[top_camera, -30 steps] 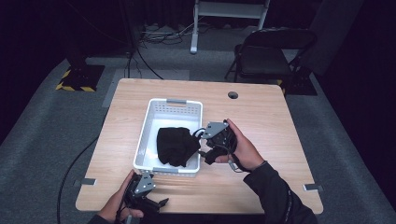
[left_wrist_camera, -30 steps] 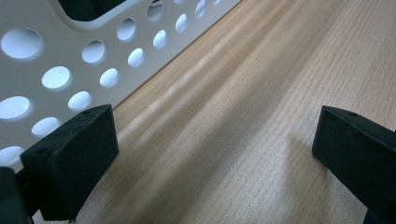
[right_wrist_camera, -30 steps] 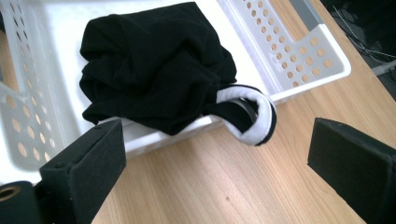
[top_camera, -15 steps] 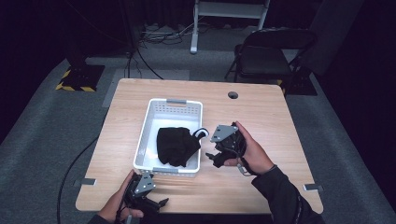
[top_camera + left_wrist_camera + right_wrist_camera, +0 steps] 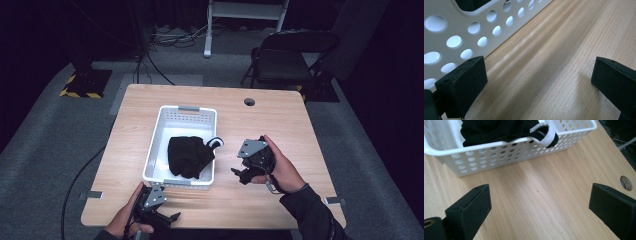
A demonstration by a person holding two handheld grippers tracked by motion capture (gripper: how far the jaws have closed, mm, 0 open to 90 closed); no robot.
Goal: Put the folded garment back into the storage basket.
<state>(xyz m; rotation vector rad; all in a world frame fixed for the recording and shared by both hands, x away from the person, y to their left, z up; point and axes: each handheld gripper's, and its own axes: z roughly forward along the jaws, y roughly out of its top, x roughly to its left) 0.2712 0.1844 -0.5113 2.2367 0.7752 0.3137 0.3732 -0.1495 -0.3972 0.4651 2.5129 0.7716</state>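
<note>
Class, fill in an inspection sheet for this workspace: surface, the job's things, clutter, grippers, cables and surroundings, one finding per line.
Surface: wooden table, with a round hole near its far edge.
Job's things: white perforated basket holds a black garment; its white-trimmed part hangs over the basket's right rim.
Clutter: nothing seen.
Grippers: left gripper open at the near table edge, beside the basket wall; right gripper open, right of the basket, holding nothing.
Cables: loose cables on the floor beyond the table; one cable runs along the floor at left.
Surroundings: grey carpet, folding chair, dark backdrop.
</note>
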